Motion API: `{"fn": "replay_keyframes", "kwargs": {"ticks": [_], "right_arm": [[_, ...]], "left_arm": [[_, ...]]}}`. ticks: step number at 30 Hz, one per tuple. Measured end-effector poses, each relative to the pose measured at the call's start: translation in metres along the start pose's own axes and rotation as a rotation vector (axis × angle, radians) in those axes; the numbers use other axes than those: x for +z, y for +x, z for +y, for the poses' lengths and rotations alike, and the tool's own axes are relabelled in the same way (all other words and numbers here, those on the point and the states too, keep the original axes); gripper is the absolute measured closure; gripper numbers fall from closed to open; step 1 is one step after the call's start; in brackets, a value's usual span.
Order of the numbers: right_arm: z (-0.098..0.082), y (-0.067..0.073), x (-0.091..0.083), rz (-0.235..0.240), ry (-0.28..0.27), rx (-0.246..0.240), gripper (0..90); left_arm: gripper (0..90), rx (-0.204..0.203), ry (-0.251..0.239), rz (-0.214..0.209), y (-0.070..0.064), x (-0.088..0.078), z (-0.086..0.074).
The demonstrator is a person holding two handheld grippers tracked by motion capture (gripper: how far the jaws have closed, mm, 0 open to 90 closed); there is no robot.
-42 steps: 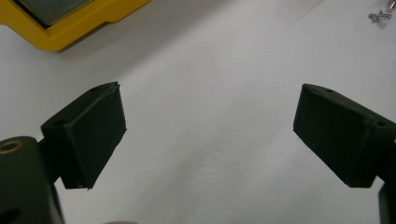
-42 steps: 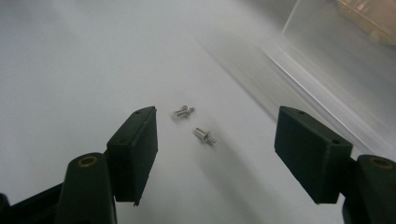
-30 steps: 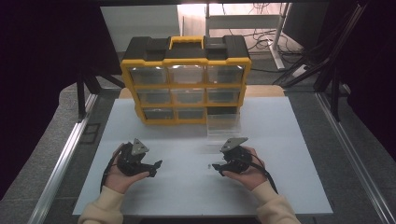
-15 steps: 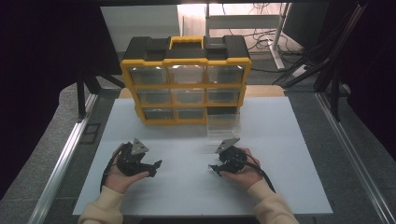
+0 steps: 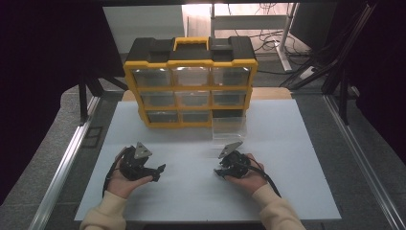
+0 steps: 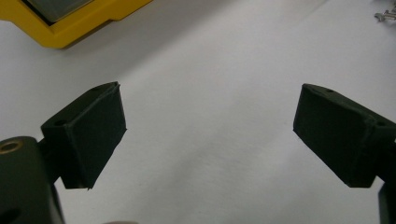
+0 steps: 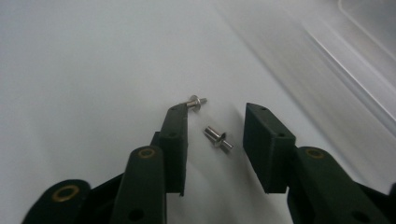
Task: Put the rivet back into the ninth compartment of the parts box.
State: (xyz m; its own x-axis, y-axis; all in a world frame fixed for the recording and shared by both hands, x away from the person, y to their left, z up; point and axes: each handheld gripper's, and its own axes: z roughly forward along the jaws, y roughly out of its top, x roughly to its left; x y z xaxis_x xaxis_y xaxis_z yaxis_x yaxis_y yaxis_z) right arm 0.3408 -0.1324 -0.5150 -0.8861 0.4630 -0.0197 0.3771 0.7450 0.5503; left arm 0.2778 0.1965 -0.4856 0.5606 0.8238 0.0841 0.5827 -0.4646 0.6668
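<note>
right gripper (image 7: pixel 215 135): low over the white table (image 5: pixel 191 191), jaws part-way apart and just been closing in; nothing pinched yet
between its jaws: small metal rivet (image 7: pixel 217 137), lying flat on the table, gap visible on both sides, pads not touching it
second rivet (image 7: pixel 196 101): lies at the tip of one jaw, outside the gap; touching it or not, cannot tell
left gripper (image 6: pixel 210 135): jaws spread wide, bare table between them, holding nothing; in the high view (image 5: pixel 155 171) it sits on the table in the person's left hand
rivet handling: judged very light, rigid, smooth metal, round body, so likely to roll or skid away when a pad nudges it; not fragile
where to grip: across the thicker barrel next to the flange, pads square to its length; the thin pin end looks too slim to hold reliably
risk: closing jaw may sweep the second rivet along
clear drawer (image 5: pixel 229 128): stands pulled out on the table in front of the organiser, just beyond the right gripper
yellow organiser (image 5: pixel 191 81): at the back of the table, well apart from both hands
</note>
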Motion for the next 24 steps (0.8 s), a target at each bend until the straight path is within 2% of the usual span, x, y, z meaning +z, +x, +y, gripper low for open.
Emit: {"fn": "replay_keyframes", "kwargs": {"ticks": [12,24], "right_arm": [[0.0010,-0.0007,0.0008,0.019,-0.005,-0.008,81.0],[0.0008,-0.0021,-0.0019,0.026,-0.006,0.001,82.5]], "left_arm": [[9.8,0.001,0.001,0.001,-0.0009,0.0002,0.0002],[9.9,-0.002,-0.003,0.002,-0.0001,-0.0009,0.0000]]}}
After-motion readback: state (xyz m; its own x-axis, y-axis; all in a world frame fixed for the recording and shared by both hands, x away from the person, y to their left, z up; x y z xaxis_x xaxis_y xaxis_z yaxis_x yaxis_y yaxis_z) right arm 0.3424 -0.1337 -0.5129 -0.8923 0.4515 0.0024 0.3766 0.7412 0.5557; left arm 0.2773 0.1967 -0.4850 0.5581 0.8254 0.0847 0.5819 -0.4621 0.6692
